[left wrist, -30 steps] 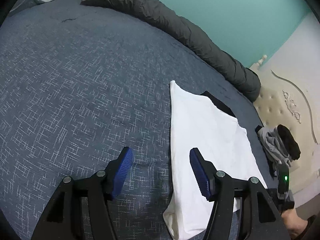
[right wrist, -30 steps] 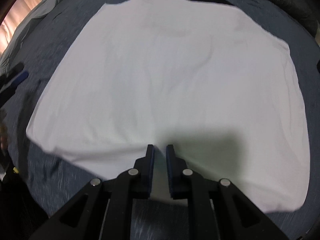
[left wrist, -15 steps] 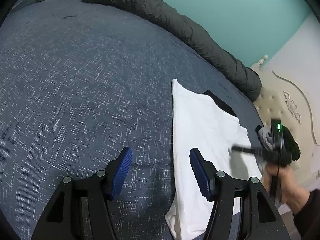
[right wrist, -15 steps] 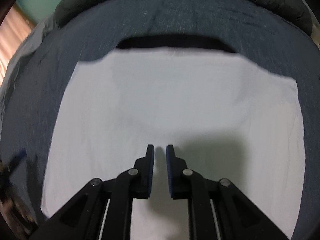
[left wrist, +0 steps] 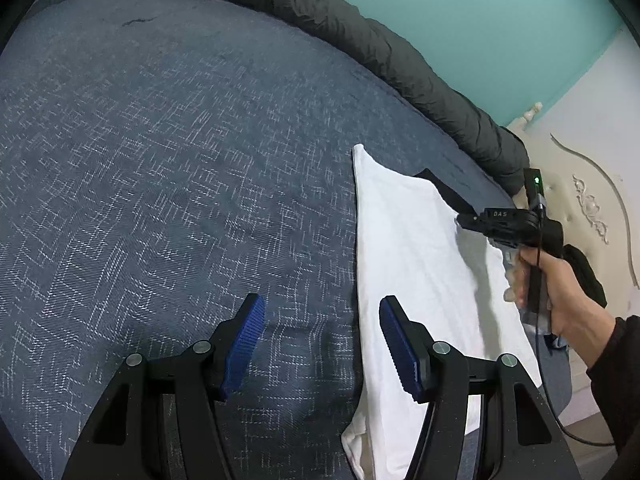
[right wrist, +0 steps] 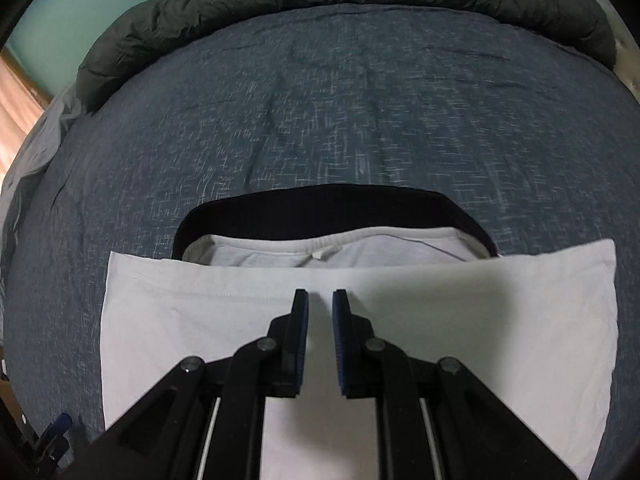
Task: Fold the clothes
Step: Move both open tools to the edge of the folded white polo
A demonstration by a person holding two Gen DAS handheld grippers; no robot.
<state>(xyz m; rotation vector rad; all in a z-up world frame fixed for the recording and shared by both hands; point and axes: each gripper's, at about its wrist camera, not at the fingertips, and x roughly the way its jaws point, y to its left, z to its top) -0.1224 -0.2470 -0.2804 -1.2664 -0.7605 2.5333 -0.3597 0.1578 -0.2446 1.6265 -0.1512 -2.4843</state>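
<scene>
A white garment (left wrist: 416, 264) lies folded flat on the blue bed cover (left wrist: 160, 160). At its far edge a black garment (right wrist: 332, 208) shows beneath it, with a pale grey collar (right wrist: 320, 248) inside. My left gripper (left wrist: 322, 304) hovers open and empty over the cover, its right finger at the garment's left edge. My right gripper (right wrist: 320, 294) hangs over the white garment (right wrist: 480, 320) near the far hem, jaws almost together and holding nothing. In the left wrist view it (left wrist: 468, 220) is held by a hand (left wrist: 552, 280) above the garment's right side.
A rolled dark grey duvet (left wrist: 360, 40) runs along the bed's far side by the teal wall. A cream tufted headboard (left wrist: 592, 208) stands at the right, with a dark clothes pile (left wrist: 588, 276) before it. Blue cover stretches left of the garment.
The right gripper swept across the white garment to its far hem, bringing the black garment and collar into view. The hand holding it came up at the right. The left gripper stayed put.
</scene>
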